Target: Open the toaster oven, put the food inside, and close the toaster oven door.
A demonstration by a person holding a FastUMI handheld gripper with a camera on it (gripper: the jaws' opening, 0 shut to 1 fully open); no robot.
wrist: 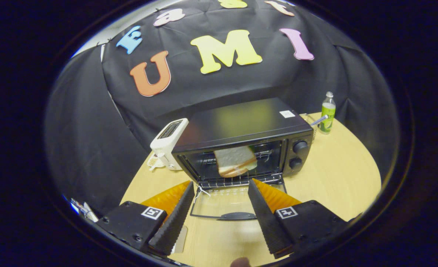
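The hand-held gripper (221,215) is seen spread wide, nothing being held between its two dark ridged fingers (174,218). The fingers are angled forward and slightly downward over the bench (337,178), their tips set to either side of the lowered oven door (222,202). No contact between the fingers and the door can be confirmed.

The toaster oven (245,142) is positioned on the bench just beyond the fingertips, with its door folded down flat toward the near side. The door handle (237,216) is seen lying at the near edge of the door, between the two fingers. The sandwich (235,161) is located inside the oven cavity, resting on the wire rack (237,181) and tilted somewhat. Two round knobs (298,154) are noted on the right of the oven front.

A white appliance (167,142) is placed against the left side of the oven. A green-labelled bottle (328,113) is stood upright at the far right of the bench, well apart from the gripper. A small rounded object (241,261), possibly a fingertip, is observed at the near edge; it cannot be identified with certainty.
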